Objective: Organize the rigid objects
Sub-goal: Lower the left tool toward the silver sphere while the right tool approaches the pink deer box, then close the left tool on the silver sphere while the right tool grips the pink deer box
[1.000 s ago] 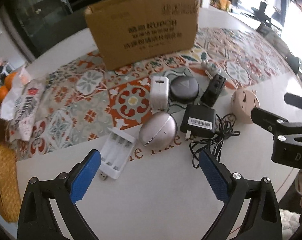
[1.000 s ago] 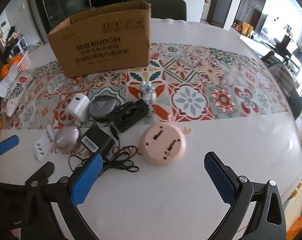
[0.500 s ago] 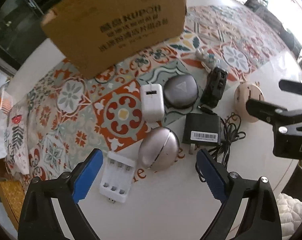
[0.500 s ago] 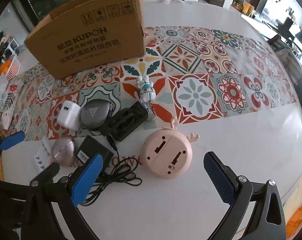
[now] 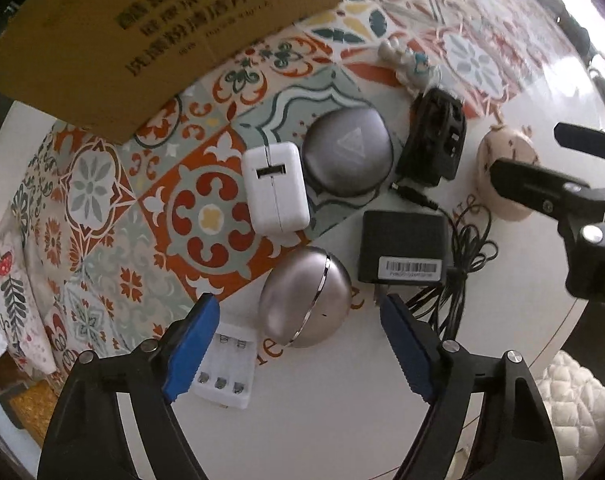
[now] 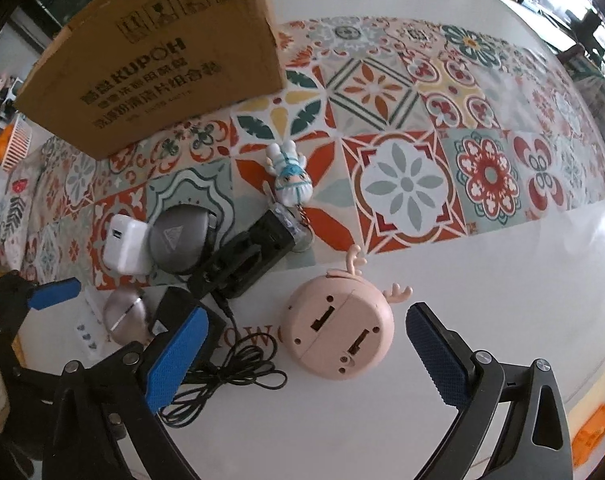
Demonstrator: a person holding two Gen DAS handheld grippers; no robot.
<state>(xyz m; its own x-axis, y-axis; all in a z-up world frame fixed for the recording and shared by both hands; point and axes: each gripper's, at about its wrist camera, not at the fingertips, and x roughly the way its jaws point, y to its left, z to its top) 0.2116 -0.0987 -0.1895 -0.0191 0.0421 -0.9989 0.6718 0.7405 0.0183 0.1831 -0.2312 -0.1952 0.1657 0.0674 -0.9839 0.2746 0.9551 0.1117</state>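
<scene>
My left gripper (image 5: 300, 346) is open, its blue pads either side of a silver egg-shaped case (image 5: 304, 298) on the white table. Around it lie a white battery charger (image 5: 230, 372), a white plug adapter (image 5: 274, 188), a round grey case (image 5: 348, 156), a black power brick (image 5: 402, 246) with cable, and a black holder (image 5: 434, 140). My right gripper (image 6: 302, 358) is open around a pink round deer-shaped gadget (image 6: 340, 330). A small figurine (image 6: 290, 178) lies on the patterned runner. A cardboard box (image 6: 154, 56) stands behind.
The patterned runner (image 6: 402, 176) crosses the round white table (image 6: 482, 280). A coiled black cable (image 6: 230, 376) lies by my right gripper's left finger. A floral bag (image 5: 10, 300) lies at the left. The table edge curves close on the right.
Both grippers have moved forward and down toward the objects. The left now brackets the silver case, the right brackets the pink gadget. Both stay open.
</scene>
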